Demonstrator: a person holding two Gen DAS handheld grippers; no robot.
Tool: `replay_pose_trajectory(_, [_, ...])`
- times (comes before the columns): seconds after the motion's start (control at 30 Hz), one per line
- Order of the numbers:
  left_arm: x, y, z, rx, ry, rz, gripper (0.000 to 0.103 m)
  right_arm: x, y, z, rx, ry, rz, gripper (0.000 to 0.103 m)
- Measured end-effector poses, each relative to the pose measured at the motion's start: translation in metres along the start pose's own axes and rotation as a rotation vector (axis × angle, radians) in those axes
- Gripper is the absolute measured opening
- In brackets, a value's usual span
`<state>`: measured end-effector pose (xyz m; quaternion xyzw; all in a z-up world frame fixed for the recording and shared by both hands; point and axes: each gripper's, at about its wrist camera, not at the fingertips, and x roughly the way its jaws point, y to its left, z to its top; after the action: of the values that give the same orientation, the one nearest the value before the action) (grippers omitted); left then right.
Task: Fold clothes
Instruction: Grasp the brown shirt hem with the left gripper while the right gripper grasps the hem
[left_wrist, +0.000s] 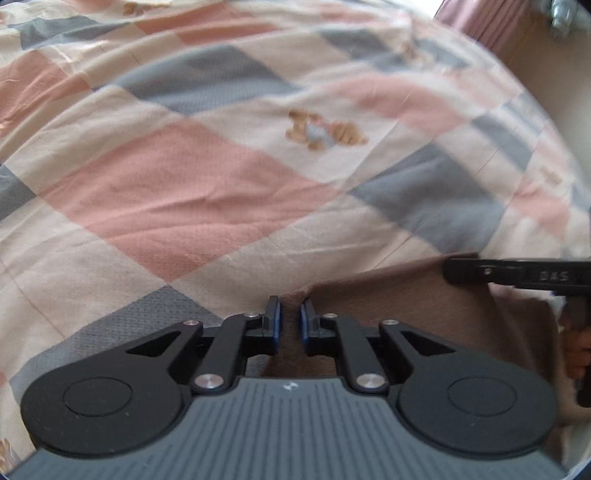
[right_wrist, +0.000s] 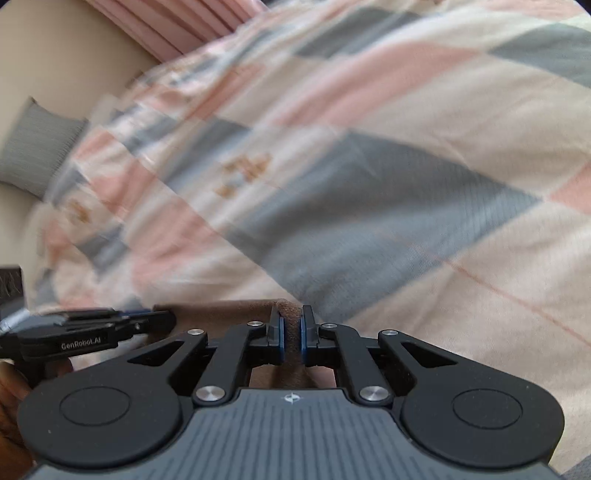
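Brown fabric garment (left_wrist: 406, 295) stretches edge-on between left gripper (left_wrist: 289, 321) and right gripper (right_wrist: 291, 328), each pinched narrowly on its near edge, above the checked quilt bed (left_wrist: 184, 192).

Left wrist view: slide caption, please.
Left gripper pinches brown garment edge over checked bedspread; right gripper alongside.
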<state>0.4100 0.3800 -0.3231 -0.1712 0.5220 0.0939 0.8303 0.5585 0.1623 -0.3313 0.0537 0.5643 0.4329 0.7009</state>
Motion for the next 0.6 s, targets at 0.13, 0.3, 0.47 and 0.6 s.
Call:
replay_pose_trajectory(0.13, [-0.022, 0.011, 0.011, -0.066, -0.072, 0.059, 0.016, -0.006, 0.006, -0.002, -0.012, -0.049, -0.111, 0.036])
replay_pose_trajectory(0.3, [-0.095, 0.057, -0.008, -0.223, -0.189, 0.23, 0.027, -0.078, 0.023, -0.028, -0.129, -0.238, -0.261, 0.058])
replay_pose_trajectory(0.47, [-0.16, 0.022, -0.115, -0.045, -0.133, 0.15, 0.009, -0.143, 0.04, -0.118, -0.189, -0.182, -0.19, 0.052])
replay_pose_trajectory(0.6, [-0.178, -0.053, -0.225, 0.079, -0.019, 0.037, 0.009, -0.168, 0.066, -0.218, -0.327, -0.044, -0.232, 0.049])
